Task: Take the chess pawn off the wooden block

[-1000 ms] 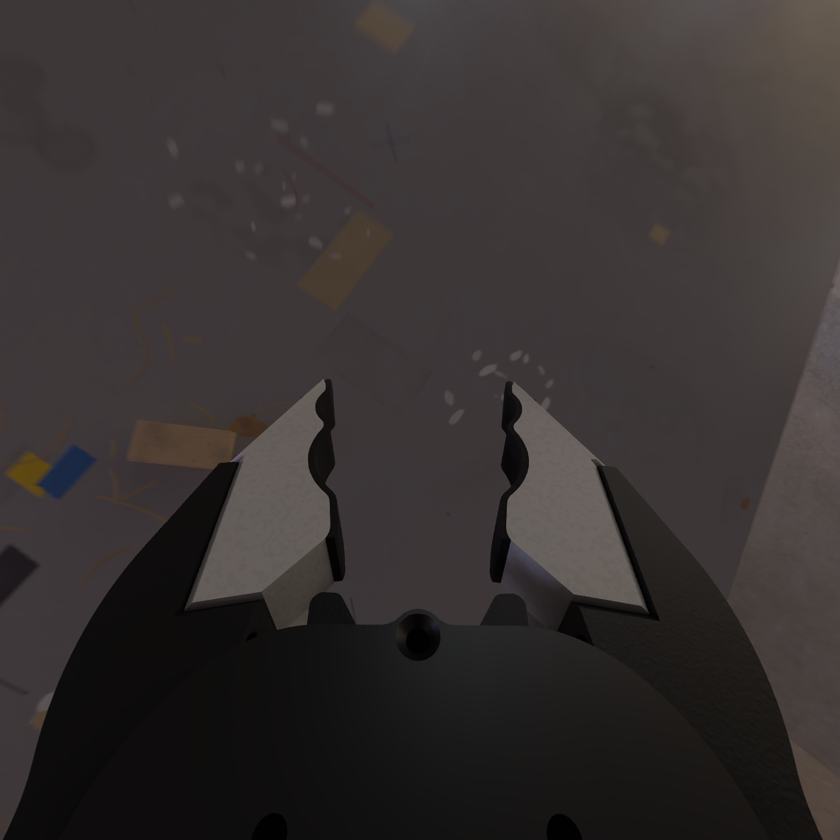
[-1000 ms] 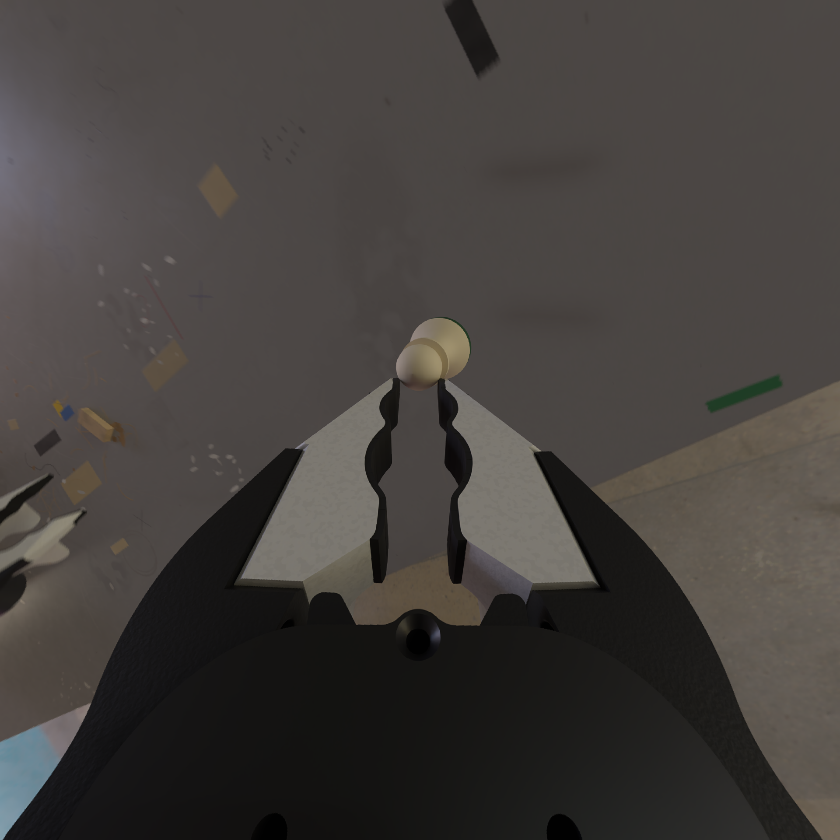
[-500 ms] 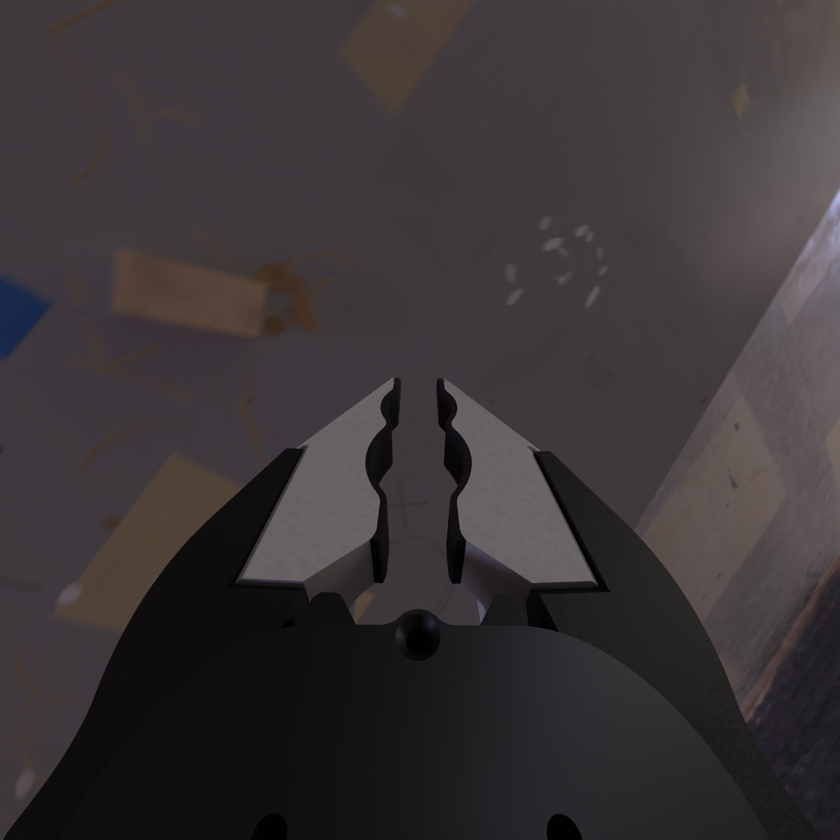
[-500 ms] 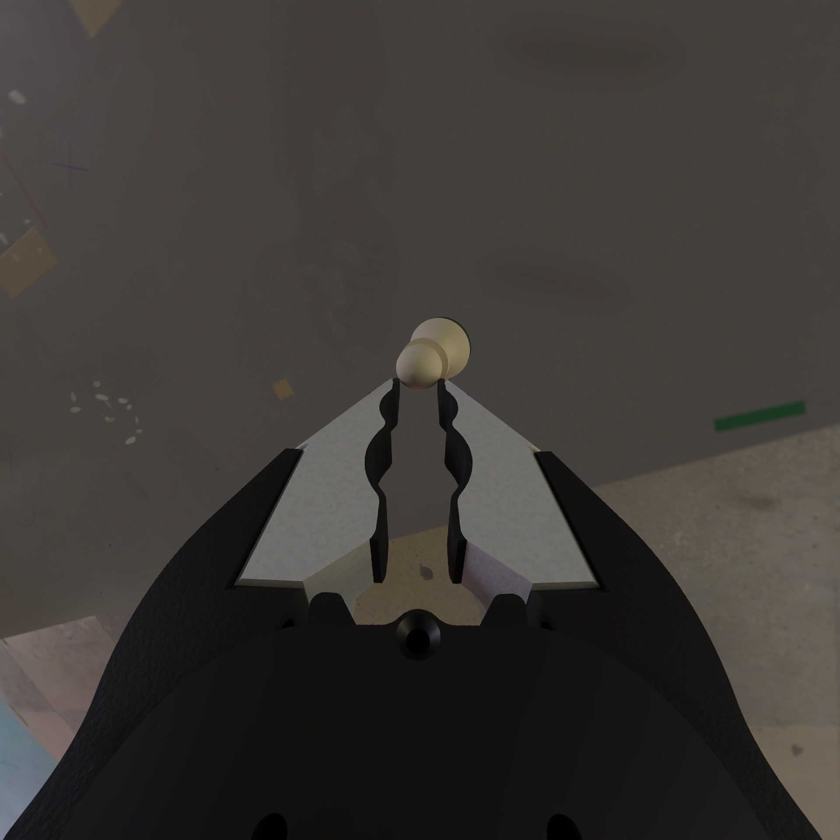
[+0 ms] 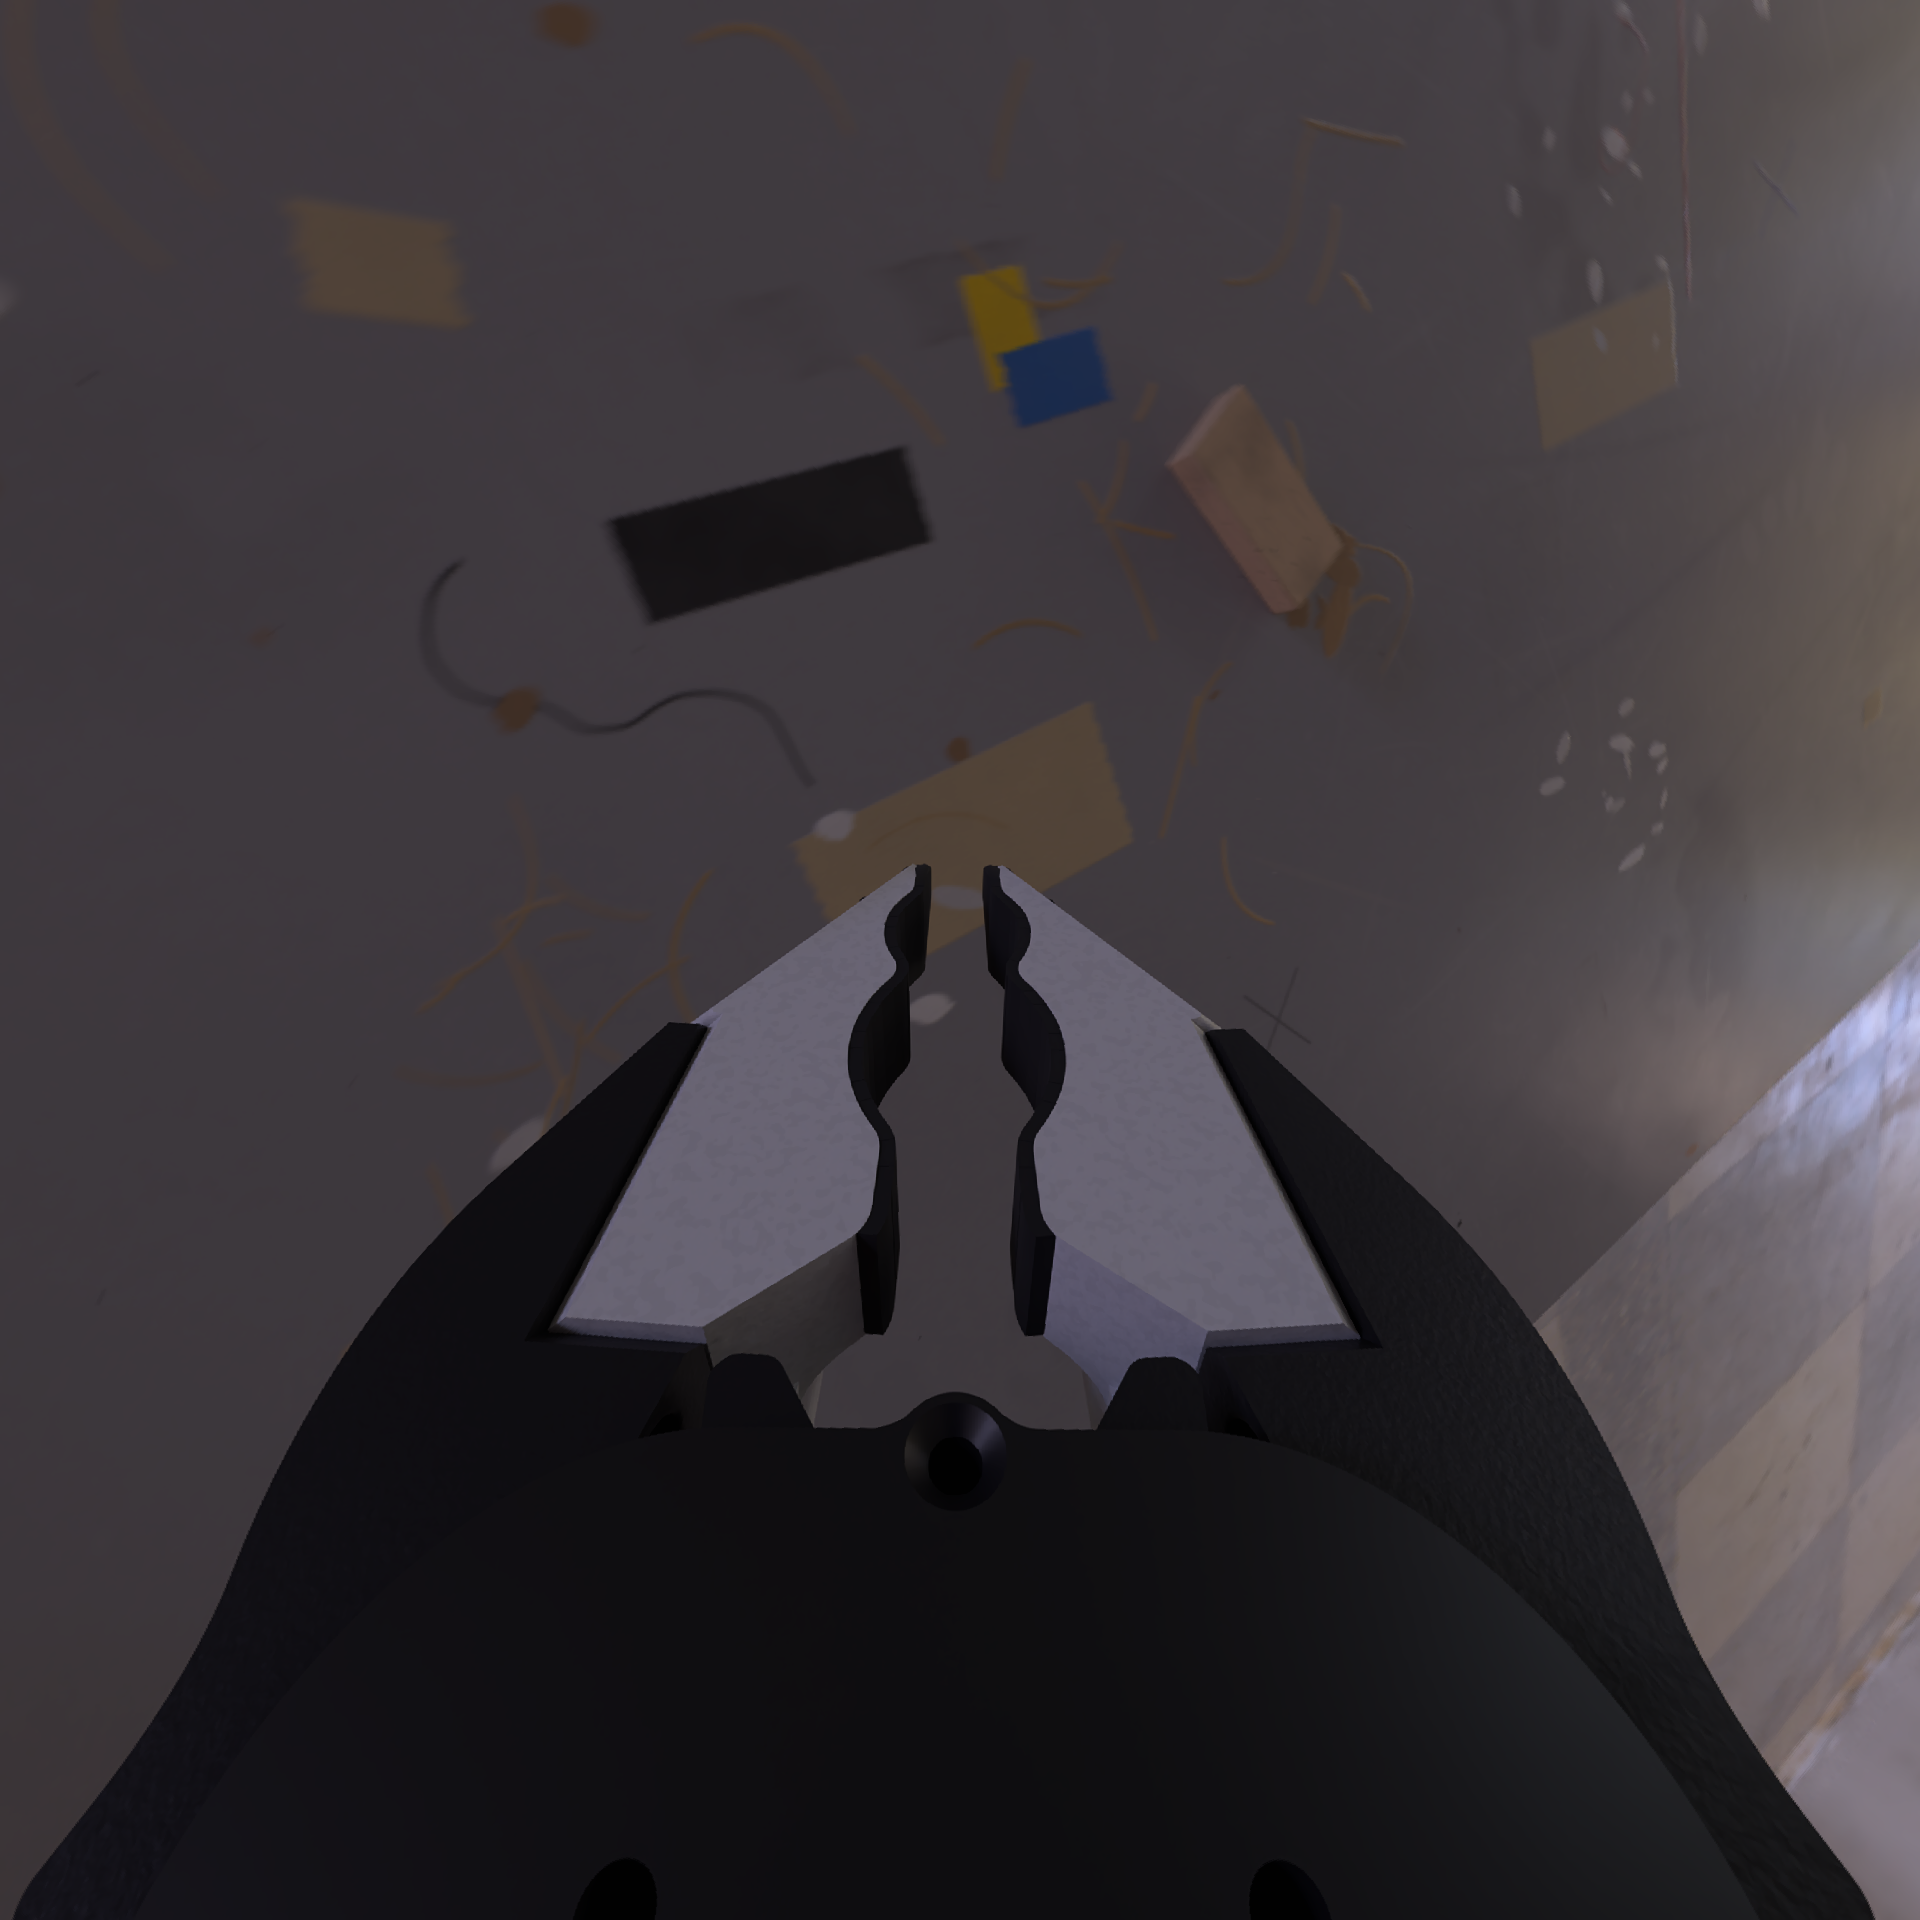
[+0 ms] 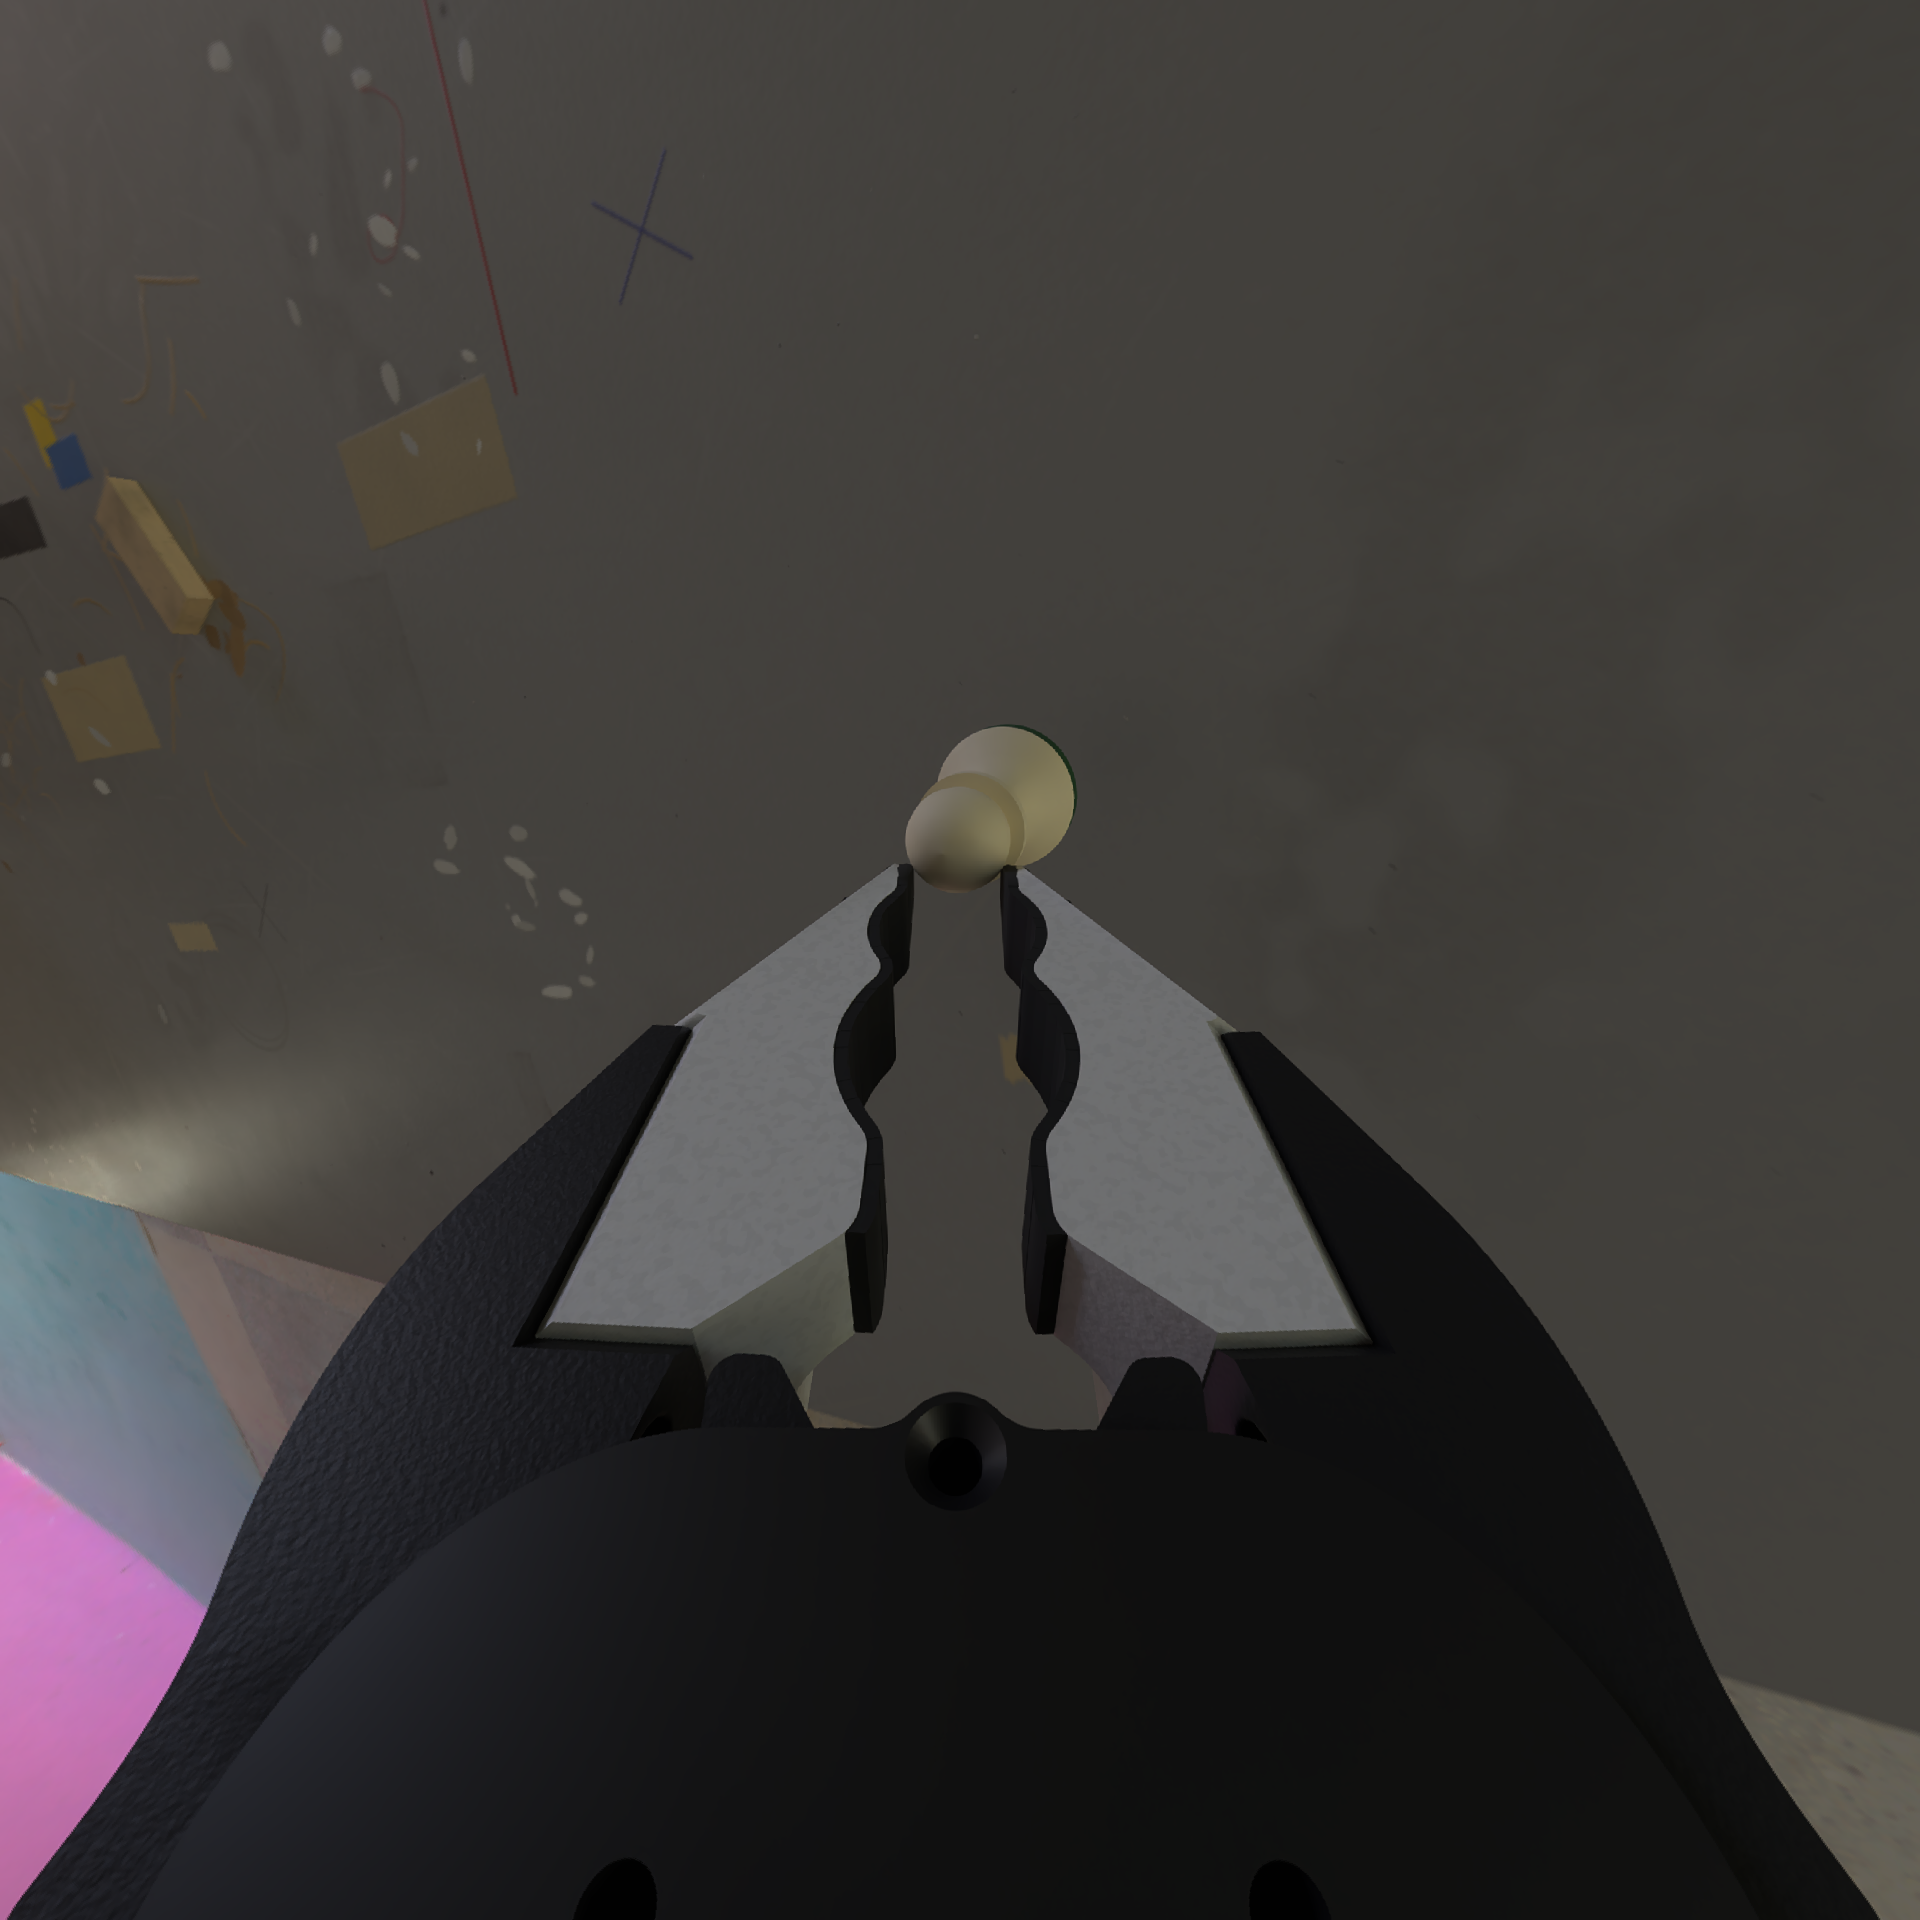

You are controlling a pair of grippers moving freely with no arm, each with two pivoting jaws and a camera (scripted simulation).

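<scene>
The right gripper (image 6: 956, 871) keeps the cream chess pawn (image 6: 987, 810) pinched at its fingertips, well clear of the wooden block (image 6: 154, 569) far off left. The left gripper (image 5: 957, 871), wide apart a second ago, is now nearly closed on nothing, and the wooden block (image 5: 1252, 514) has swung into its view, lying on the grey table (image 5: 312, 831).

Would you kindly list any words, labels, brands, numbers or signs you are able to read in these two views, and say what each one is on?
There is no readable text in either view.
The tan patches, the black patch and the yellow and blue patches on the grey surface are blank.
The pencilled cross is only a mark, not a letter.
The wooden block, the chess pawn and both grippers bear no lettering.
</scene>
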